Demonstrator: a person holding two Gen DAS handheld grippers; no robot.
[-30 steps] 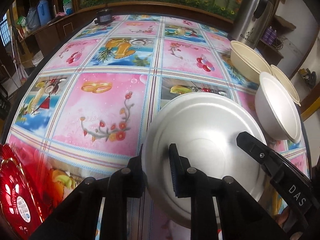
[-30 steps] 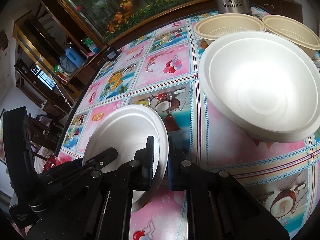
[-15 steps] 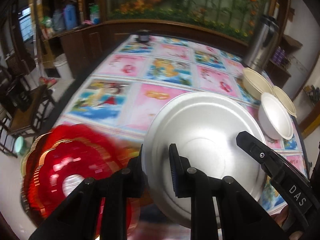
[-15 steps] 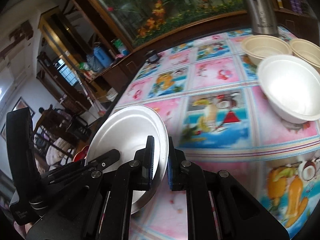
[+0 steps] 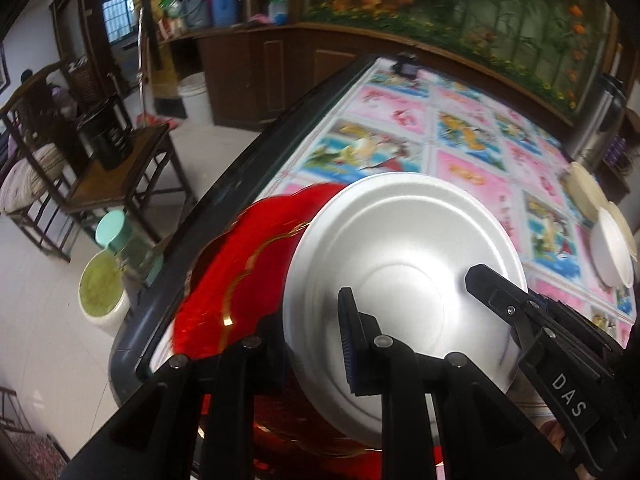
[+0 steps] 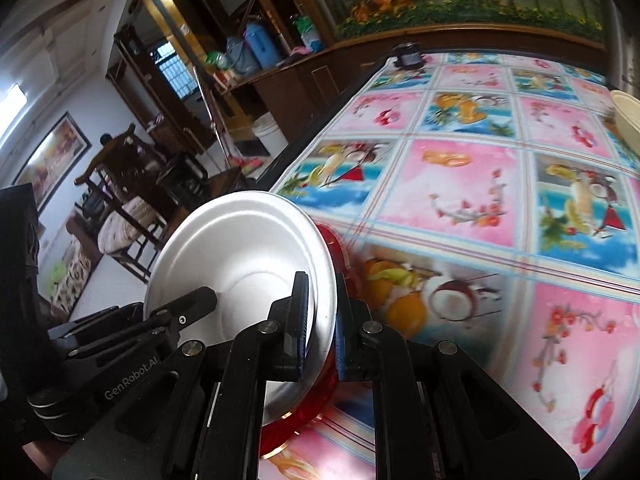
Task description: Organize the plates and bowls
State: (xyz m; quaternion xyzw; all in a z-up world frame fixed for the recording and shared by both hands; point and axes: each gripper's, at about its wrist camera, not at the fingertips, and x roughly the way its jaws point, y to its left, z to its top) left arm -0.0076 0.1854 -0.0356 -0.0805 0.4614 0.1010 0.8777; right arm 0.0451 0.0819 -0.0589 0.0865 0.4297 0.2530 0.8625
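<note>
I have the white plate [image 5: 400, 276] pinched at its rim by both claws: the left claw [image 5: 308, 332] is clamped on the near-left edge, the right claw [image 6: 322, 320] is pressed together on the opposite edge. The plate hangs tilted over the red plate [image 5: 232, 280], which sits at the bench's [image 6: 460, 184] near corner, close to the edge.

As I judge it, the step is setting the white plate down onto the red one. To do it well I want to level the plate first, centre it over the red rim, lower both claws together, and only spread them once the plate rests flat; letting go on one side early would tip it.

The corner is the hazard: beyond the bench edge there is only floor, with a chair [image 5: 116, 168] and small pots [image 5: 102, 292] below. The white bowl [image 5: 612, 252] and beige bowls [image 5: 584, 192] stand well apart at the far right, so nothing blocks the descent.
</note>
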